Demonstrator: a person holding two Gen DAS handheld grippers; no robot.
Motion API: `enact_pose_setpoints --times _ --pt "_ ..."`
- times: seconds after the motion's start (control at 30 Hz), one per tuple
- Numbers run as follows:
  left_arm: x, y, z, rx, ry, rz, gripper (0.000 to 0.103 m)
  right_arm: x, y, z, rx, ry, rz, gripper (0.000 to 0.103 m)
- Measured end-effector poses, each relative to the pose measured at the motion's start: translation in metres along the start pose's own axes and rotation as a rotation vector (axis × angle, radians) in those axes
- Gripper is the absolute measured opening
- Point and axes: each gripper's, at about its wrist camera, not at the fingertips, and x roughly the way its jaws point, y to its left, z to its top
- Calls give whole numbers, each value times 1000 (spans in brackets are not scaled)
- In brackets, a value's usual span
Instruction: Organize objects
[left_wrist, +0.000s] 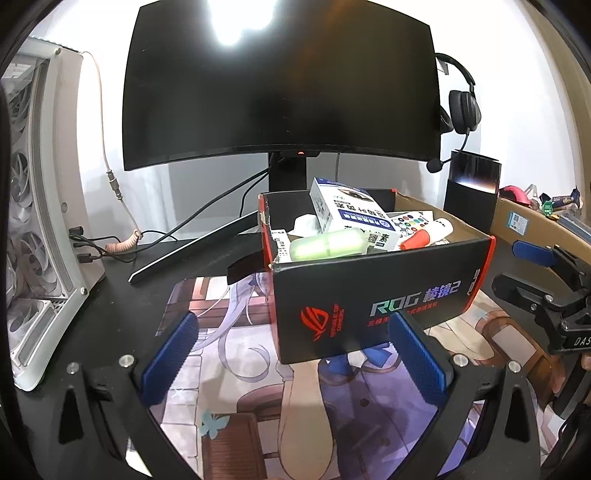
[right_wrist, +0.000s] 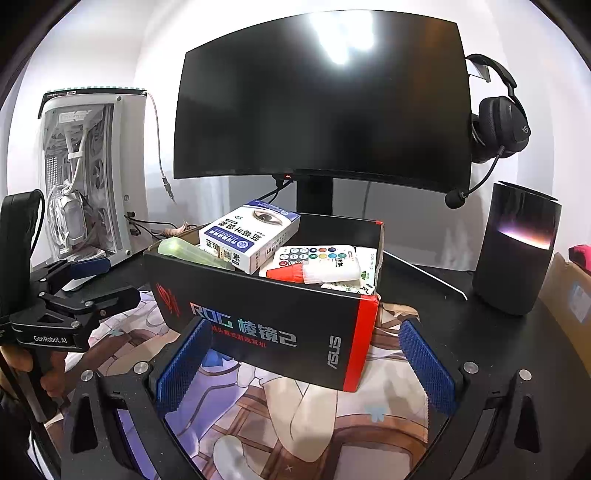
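Item: black ROG box (left_wrist: 373, 295), lidless, standing on the printed desk mat (left_wrist: 236, 369) on the table (left_wrist: 122, 314), in front of the monitor (left_wrist: 280, 81).

Contents, as recorded: a white-and-blue carton with an eye picture (right_wrist: 251, 232), propped at a tilt across the other things; a pale green case (left_wrist: 327, 245) along the near-left rim; a small remote with coloured buttons (right_wrist: 314, 254); a white bottle with a red cap (right_wrist: 314, 272), lying flat with the cap toward the left; papers and sachets beneath, not legible.

Progress, by my judgement: mostly done. The small items sat gathered inside the box, and none lay loose on the mat. Remaining work seemed to be levelling the carton and perhaps shifting the box itself. Clutter at the far right edge of the left view may or may not belong to the job.

Orientation: the box's long axis ran roughly left to right across the mat, skewed, with the red-edged end toward the right and slightly nearer me.

My left hand-held gripper (left_wrist: 295, 358) was released, its fingers spread and empty, before the box's printed long wall. My right hand-held gripper (right_wrist: 306, 363) was likewise spread and empty, near the red corner.
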Motion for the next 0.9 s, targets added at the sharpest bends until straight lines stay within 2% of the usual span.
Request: enact_pose_setpoints --times 0.9 --pt "-4 -2 0 9 -10 -3 103 1 0 0 1 2 0 103"
